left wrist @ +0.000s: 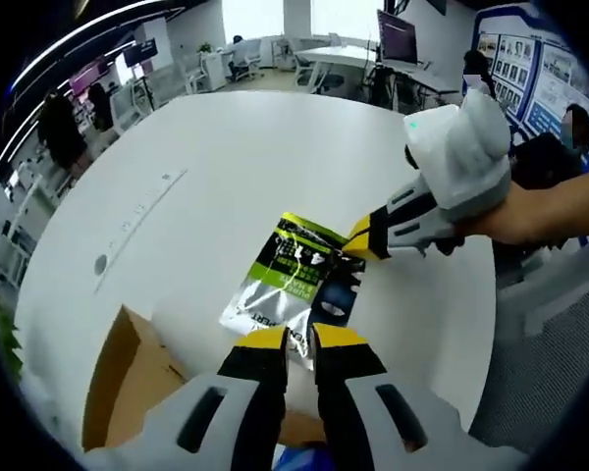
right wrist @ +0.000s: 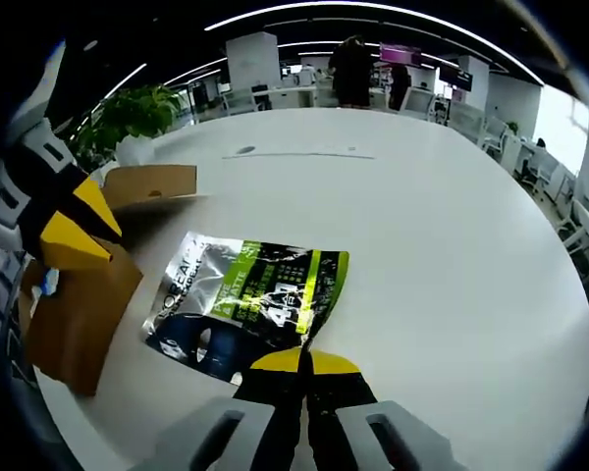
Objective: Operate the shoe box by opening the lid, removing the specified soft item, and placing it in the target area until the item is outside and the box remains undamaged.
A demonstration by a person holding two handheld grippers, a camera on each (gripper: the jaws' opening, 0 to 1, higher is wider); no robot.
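Note:
A soft foil packet (left wrist: 293, 280), silver, green and black, lies on the white table beside the brown shoe box (left wrist: 128, 383). My right gripper (right wrist: 304, 363) is shut on the packet's (right wrist: 250, 294) green end, and it comes into the left gripper view from the right (left wrist: 361, 238). My left gripper (left wrist: 300, 340) hovers over the packet's silver end with its jaws a narrow gap apart and nothing clamped. In the right gripper view the left gripper (right wrist: 83, 231) hangs above the box (right wrist: 79, 314), a little short of the packet. The box lid (right wrist: 147, 183) stands open.
The round white table (left wrist: 236, 157) stretches wide beyond the packet, with a thin strip and a small disc (left wrist: 100, 264) lying on it. A person's hand (left wrist: 515, 211) holds the right gripper. Office desks, chairs and people stand behind, and a potted plant (right wrist: 128, 113).

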